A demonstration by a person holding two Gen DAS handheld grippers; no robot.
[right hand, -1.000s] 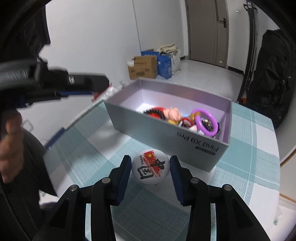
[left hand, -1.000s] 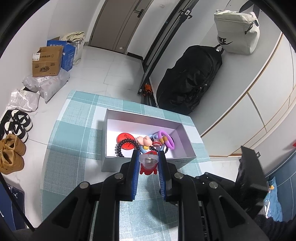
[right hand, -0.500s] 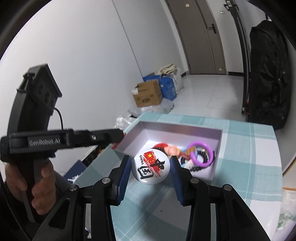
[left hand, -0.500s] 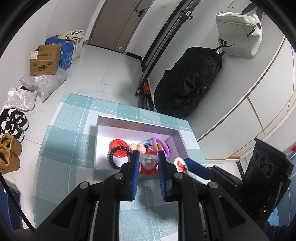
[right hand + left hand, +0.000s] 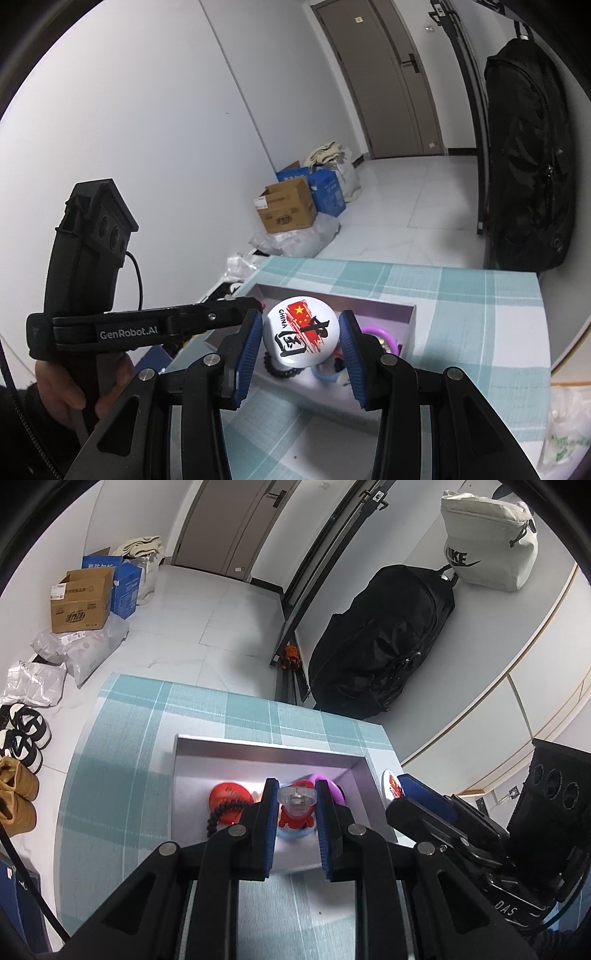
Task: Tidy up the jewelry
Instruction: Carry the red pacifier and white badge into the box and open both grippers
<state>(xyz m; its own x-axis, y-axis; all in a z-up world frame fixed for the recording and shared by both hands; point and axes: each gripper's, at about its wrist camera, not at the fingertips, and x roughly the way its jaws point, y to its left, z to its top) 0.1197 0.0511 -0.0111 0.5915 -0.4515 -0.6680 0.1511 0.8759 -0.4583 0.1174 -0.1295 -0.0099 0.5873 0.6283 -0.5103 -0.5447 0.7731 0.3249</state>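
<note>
I'm carrying two pieces above the open gift box [image 5: 266,751]. Right gripper [image 5: 301,341] is pinching the round China pin badge [image 5: 301,338] edge-on: stiff, light, glossy, so it's likely slippery, rim grip only. Left gripper [image 5: 297,801] is pinching a red charm with a clear cap [image 5: 297,806], possibly a keyring; small and light.

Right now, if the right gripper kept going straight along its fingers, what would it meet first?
Probably the open grey box: the right gripper, holding the badge, points down into it, toward the purple ring. Depth is unclear.
</note>
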